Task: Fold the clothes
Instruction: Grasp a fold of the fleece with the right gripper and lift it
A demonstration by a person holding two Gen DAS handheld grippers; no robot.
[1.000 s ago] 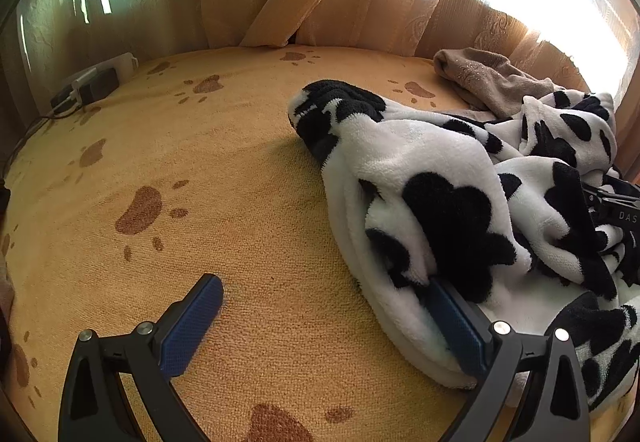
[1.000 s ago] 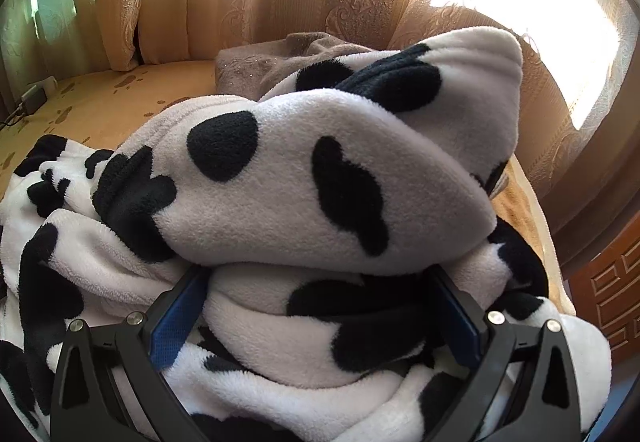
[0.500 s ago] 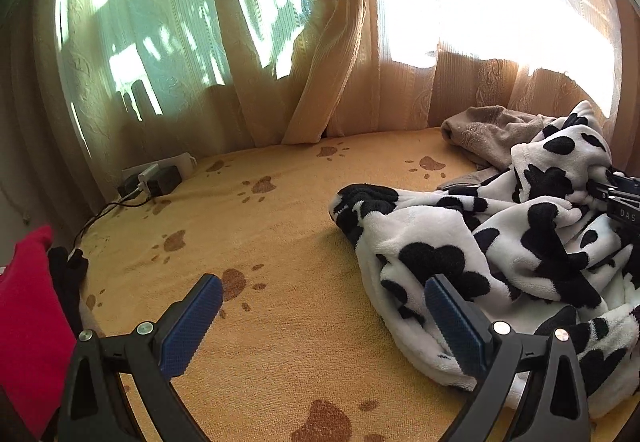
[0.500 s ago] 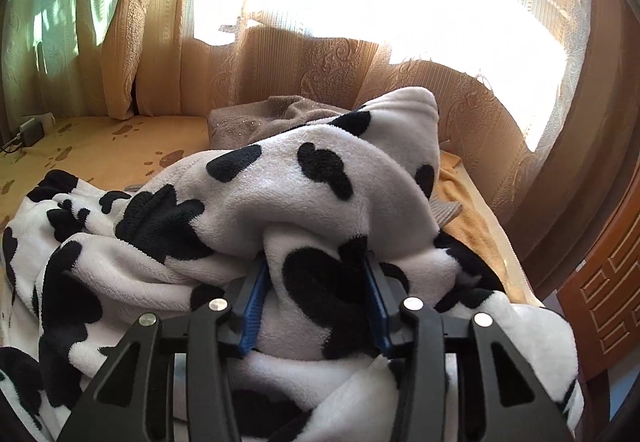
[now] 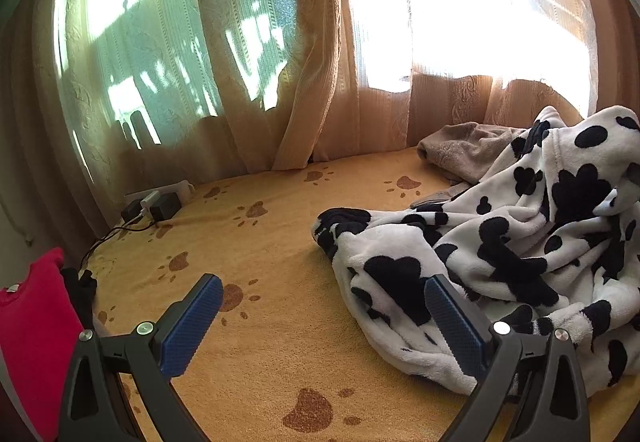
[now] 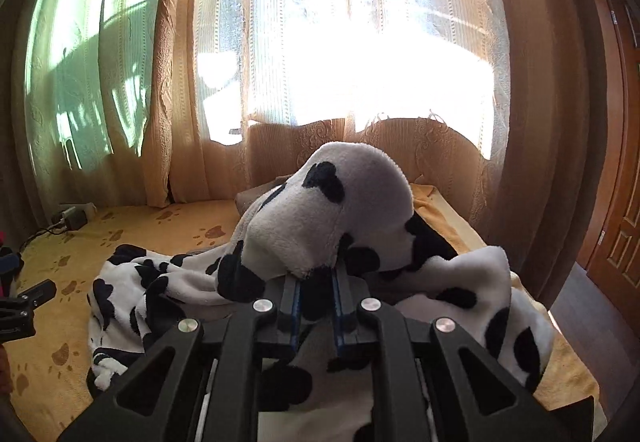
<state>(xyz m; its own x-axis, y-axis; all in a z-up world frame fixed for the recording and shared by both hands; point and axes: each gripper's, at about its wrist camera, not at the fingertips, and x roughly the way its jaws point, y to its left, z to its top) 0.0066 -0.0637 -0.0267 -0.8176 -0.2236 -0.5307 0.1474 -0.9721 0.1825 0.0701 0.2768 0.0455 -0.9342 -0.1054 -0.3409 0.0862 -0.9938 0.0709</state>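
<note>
Two tongs in play. Right gripper (image 6: pixel 316 296): jaws closing, nearly together, pinching a fold of the cow-print fleece garment (image 6: pixel 332 217), which bunches up over the blue pads (image 6: pixel 295 300) and hides the tips. Left gripper (image 5: pixel 320 322): jaws spread wide, nothing between them, blue pads (image 5: pixel 192 326) above bare bedspread; the right-hand pad sits just in front of the garment's near edge, contact can't be confirmed.

Count:
- 1 cow-print fleece garment, white with black blotches, crumpled on the right half of the bed, one part lifted at the right gripper, the rest trailing on the bedspread (image 5: pixel 248 242).
- 1 beige-brown garment (image 5: pixel 460 151) behind it, against the curtain, partly under the fleece.
- 1 red garment (image 5: pixel 32 338) at the left edge of the left wrist view, with something black beside it; can't tell what.
- 1 orange bedspread with brown paw prints.
- 1 white power strip (image 5: pixel 160 195) at the far left by the curtain, with two dark adapters and one white plug in it, cable running off toward the bed edge.
- Curtains (image 5: pixel 304 81) across the whole back, backlit.
- 1 wooden door (image 6: pixel 616 209) at the right edge of the right wrist view.

No bins, baskets or other containers visible.
</note>
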